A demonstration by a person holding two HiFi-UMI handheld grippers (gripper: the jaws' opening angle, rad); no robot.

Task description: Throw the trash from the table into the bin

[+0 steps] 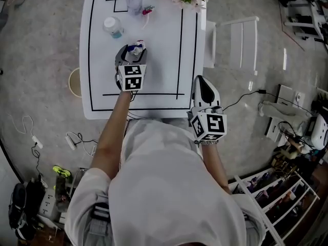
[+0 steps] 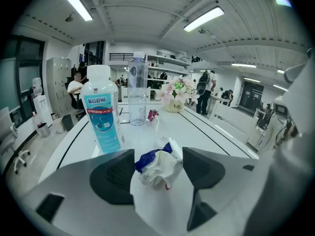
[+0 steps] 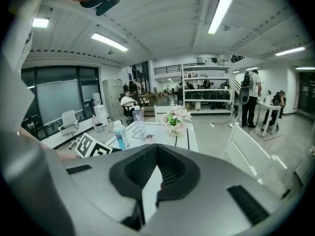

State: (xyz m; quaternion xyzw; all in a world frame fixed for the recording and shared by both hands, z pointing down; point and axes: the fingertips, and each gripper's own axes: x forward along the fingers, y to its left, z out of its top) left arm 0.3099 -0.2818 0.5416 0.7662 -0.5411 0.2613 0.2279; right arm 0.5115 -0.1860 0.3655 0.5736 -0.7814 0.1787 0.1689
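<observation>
The trash (image 2: 158, 167) is a crumpled wad, white with a blue fold and a fleck of red. It lies on the white worktop (image 2: 211, 132) at lower centre, between the wide-apart jaws of the left claw (image 2: 157, 173). From the head view that claw covers most of it. The right claw (image 3: 156, 167) is closed on nothing. A round pale bin (image 1: 75, 82) at the worktop's left edge is half hidden.

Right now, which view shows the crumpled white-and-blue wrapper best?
Left gripper view: crumpled white-and-blue wrapper, close up, inside the open left claw. Head view: a scrap past that claw. Right gripper view: none.
</observation>
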